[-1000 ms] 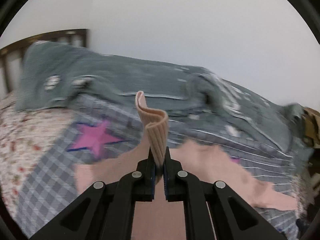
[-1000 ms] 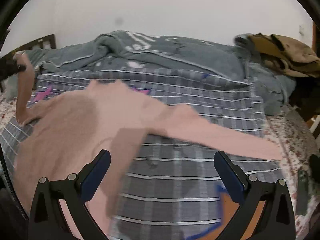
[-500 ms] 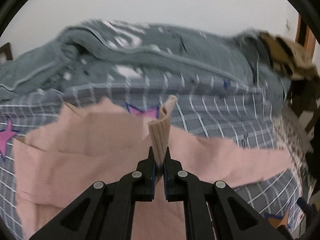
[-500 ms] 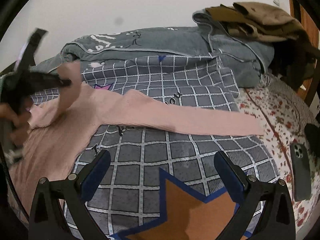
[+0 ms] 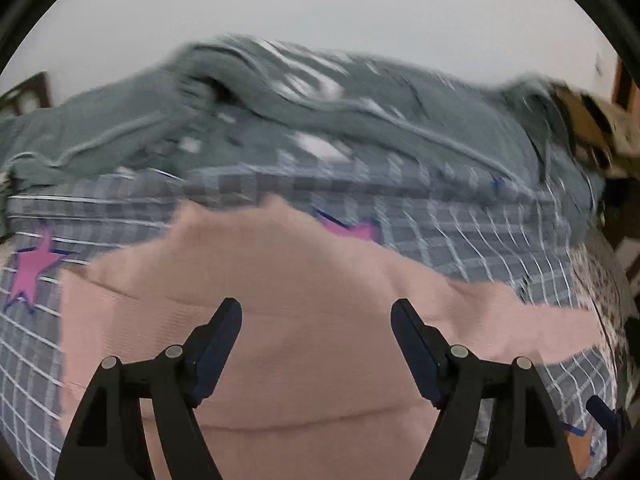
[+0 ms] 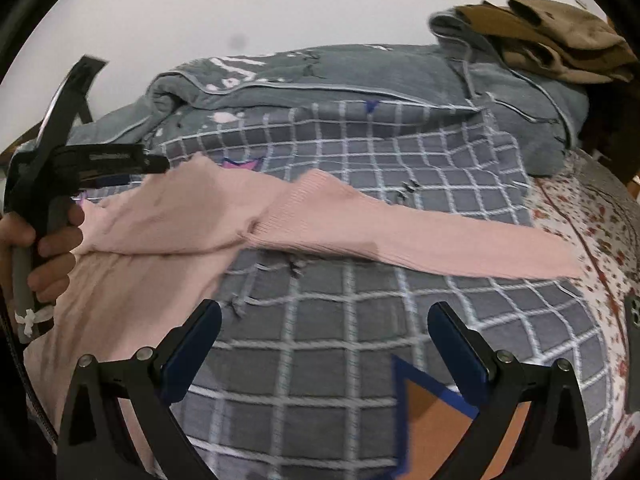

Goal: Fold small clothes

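The left tool (image 5: 316,320) stands wide, its two dark fingers well apart with nothing between them, poised above the pale pink ribbed knit top (image 5: 304,320) that lies spread on the bed. In the right wrist view the same left tool (image 6: 156,170) appears side-on at the left edge, gripped by the person's left hand (image 6: 44,240), with its tip just above the top's upper edge. Whether it touches the cloth there is hard to say, as that view is partly blurred.

The right tool (image 6: 324,328) is also wide and holds nothing. It hangs over the grey quilt with a white grid pattern (image 6: 360,308), to the right of the top's body.

The pink top (image 6: 160,220) lies on this quilt with one long sleeve (image 6: 420,236) stretched straight out to the right, its cuff reaching onto the white floral bedsheet (image 6: 592,216). A fold of pink cloth lies across the chest of the top.

A pink star patch (image 5: 32,268) shows on the quilt left of the top, and an orange star patch with a blue border (image 6: 436,412) lies between the right tool's fingers. Behind the quilt a rumpled grey-green blanket (image 6: 320,80) is heaped, with a pile of brown garments (image 6: 552,40) on its right end. A dark phone (image 6: 634,344) rests on the bedsheet at the far right.
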